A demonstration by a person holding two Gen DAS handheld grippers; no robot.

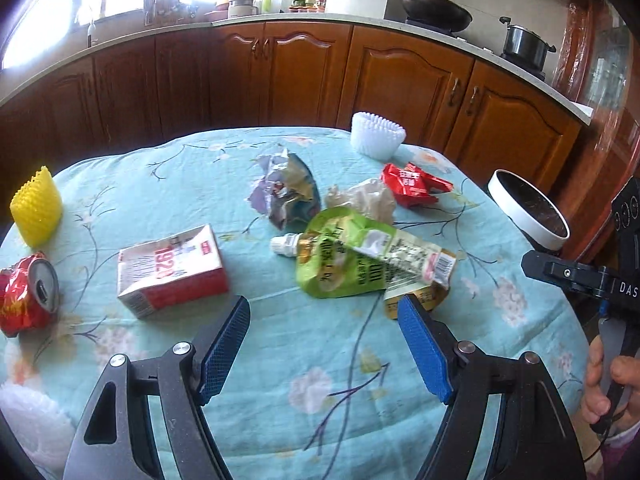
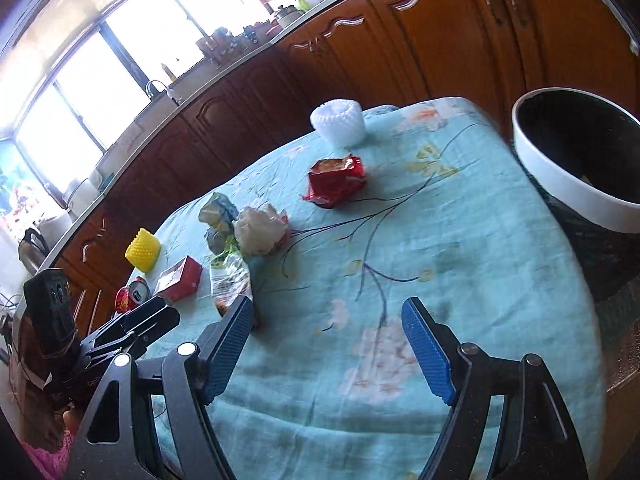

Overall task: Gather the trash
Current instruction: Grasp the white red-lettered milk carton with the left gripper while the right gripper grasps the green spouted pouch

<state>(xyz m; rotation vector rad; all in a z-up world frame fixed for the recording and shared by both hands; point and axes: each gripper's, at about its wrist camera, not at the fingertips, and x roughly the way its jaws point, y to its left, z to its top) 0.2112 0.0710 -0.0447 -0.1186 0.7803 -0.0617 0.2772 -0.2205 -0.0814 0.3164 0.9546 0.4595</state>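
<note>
Trash lies scattered on the table. My left gripper [image 1: 324, 310] hovers open over bare cloth, just short of a green spout pouch [image 1: 352, 256] and a red-and-white carton [image 1: 172, 268]. Further out are a crushed red can [image 1: 28, 296], a crumpled foil bag [image 1: 284, 192], a white wad [image 1: 364, 200] and a red wrapper [image 1: 412, 184]. My right gripper [image 2: 328, 308] is also open and empty, above the table's near right part. The red wrapper [image 2: 336, 180] and white wad [image 2: 260, 228] lie ahead of it. A white-rimmed black bin [image 2: 576, 160] stands off the table's right edge.
A yellow foam net [image 1: 36, 208] and a white foam net [image 1: 376, 136] stand on the floral teal tablecloth [image 1: 320, 360]. Wooden kitchen cabinets [image 1: 280, 72] run behind the table. A hand [image 1: 608, 380] holds the right gripper's frame [image 1: 576, 276] at the table's right edge.
</note>
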